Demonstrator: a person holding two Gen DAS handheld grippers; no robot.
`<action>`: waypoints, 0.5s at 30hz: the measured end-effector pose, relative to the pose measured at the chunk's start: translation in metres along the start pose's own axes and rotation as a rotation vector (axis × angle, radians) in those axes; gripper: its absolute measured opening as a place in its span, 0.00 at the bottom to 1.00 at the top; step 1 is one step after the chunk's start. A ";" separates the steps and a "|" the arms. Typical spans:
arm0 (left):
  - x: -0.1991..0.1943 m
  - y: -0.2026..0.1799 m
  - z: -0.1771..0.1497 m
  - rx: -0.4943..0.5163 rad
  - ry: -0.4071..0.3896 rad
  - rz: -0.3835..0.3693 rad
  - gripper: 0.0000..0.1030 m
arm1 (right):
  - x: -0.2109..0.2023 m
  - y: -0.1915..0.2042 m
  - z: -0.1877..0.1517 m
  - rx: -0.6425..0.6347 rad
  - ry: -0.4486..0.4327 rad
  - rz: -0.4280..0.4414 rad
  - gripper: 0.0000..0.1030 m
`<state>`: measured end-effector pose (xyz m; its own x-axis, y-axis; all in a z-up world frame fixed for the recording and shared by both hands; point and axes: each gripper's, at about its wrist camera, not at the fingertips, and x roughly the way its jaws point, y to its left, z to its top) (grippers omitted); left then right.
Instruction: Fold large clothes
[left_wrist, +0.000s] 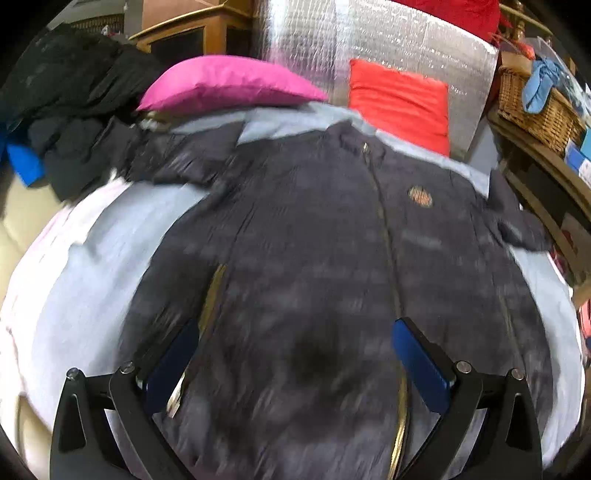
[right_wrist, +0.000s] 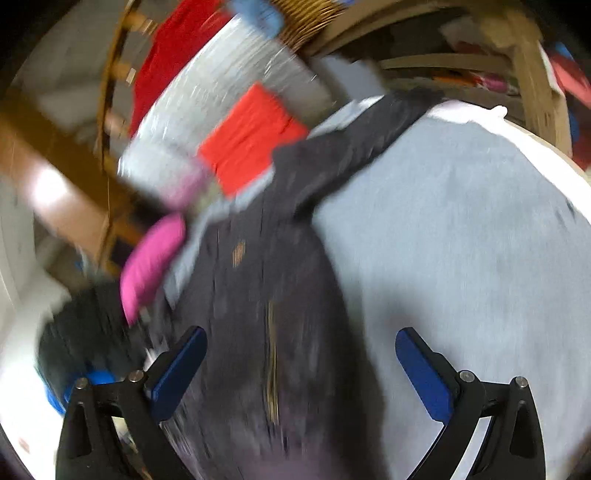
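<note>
One big dark jacket (left_wrist: 332, 258) lies flat on the light blue sheet (left_wrist: 74, 295), spread out in front of my left claw (left_wrist: 295, 354). My left claw's fingers are wide apart and hold nothing. My right claw (right_wrist: 301, 365) is wide apart too, with nothing in it; the jacket (right_wrist: 258, 332) runs between its fingers, and one sleeve (right_wrist: 354, 147) stretches away ahead. Past the jacket's collar sit a pink pillow (left_wrist: 225, 83) and a red pillow (left_wrist: 399, 107). Far off to my left claw's right is a wicker basket (left_wrist: 535, 107). Both pictures are blurry.
</note>
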<state>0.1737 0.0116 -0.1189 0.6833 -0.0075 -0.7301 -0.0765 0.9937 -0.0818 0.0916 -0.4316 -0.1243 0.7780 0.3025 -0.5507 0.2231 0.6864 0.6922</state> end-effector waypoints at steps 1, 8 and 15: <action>0.007 -0.004 0.006 0.000 -0.007 -0.001 1.00 | 0.008 -0.011 0.026 0.049 -0.026 0.016 1.00; 0.091 -0.028 0.019 0.043 0.064 0.011 1.00 | 0.085 -0.069 0.158 0.232 -0.086 -0.013 0.96; 0.113 -0.023 0.008 0.030 0.098 0.018 1.00 | 0.156 -0.111 0.234 0.321 -0.104 -0.100 0.93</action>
<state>0.2583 -0.0117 -0.1943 0.6072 0.0010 -0.7945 -0.0650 0.9967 -0.0484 0.3255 -0.6155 -0.1773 0.7948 0.1641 -0.5843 0.4619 0.4610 0.7577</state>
